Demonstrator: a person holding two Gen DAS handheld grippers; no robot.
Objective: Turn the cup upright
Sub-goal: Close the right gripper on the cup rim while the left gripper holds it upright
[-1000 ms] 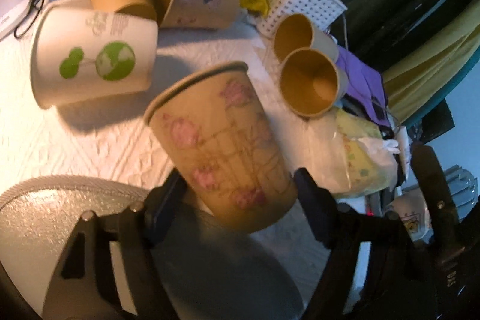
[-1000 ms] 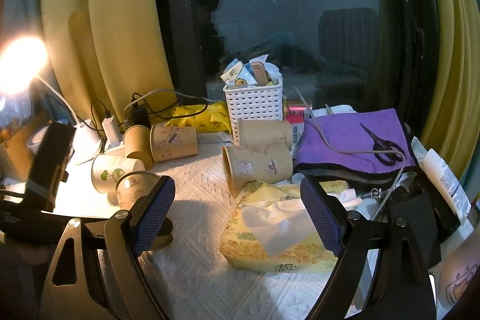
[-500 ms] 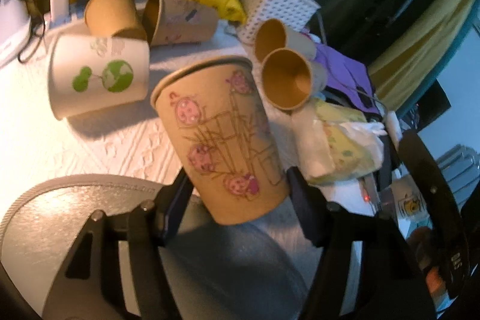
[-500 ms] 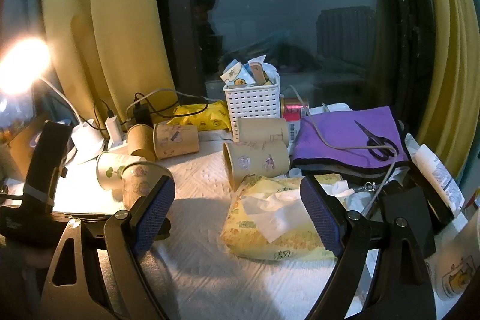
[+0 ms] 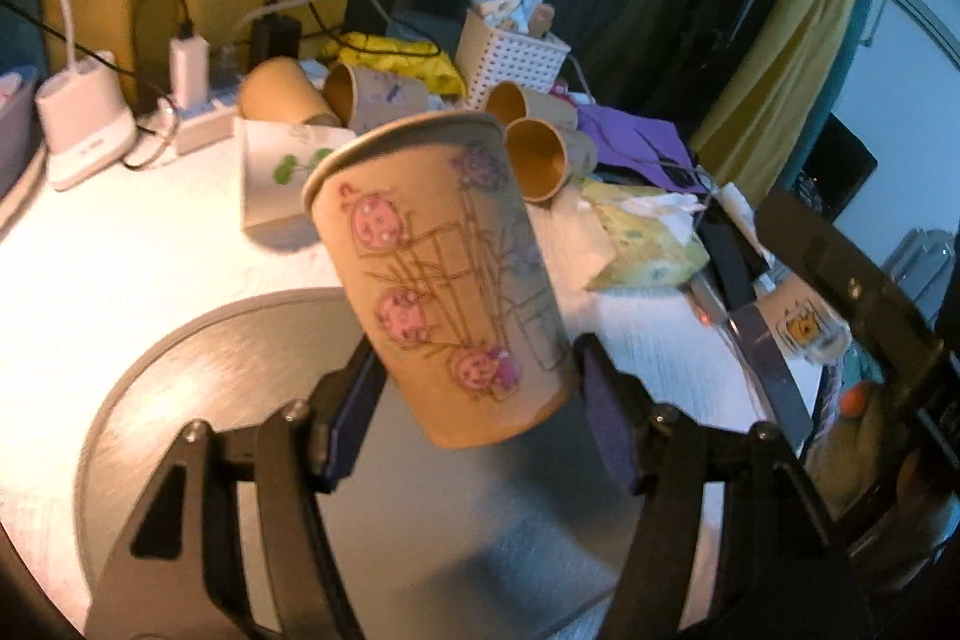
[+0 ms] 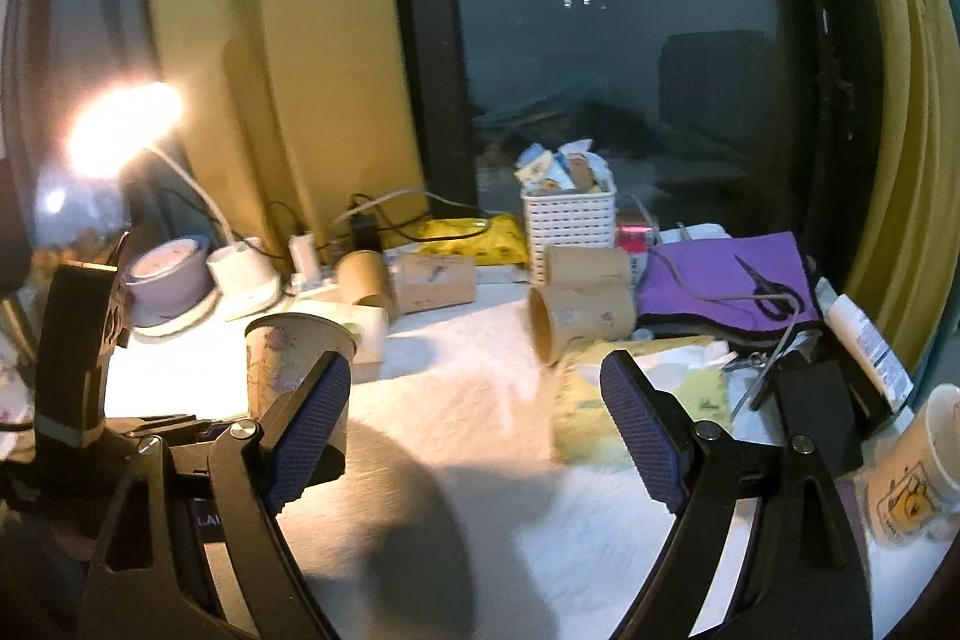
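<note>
The left tool [image 5: 474,394] is clamped low on the tan paper cup printed with pink flowers [image 5: 444,274], mouth up and leaning left, above the round grey metal disc [image 5: 180,400] — level it, lower it flat, then let go. The right tool [image 6: 474,424] waits nearby, fingers apart, empty.

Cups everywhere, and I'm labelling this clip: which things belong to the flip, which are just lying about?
In the job:
flowered cup
left gripper
round mat

Lying about:
right gripper, open
white cup
basket
scissors
tissue pack
</note>
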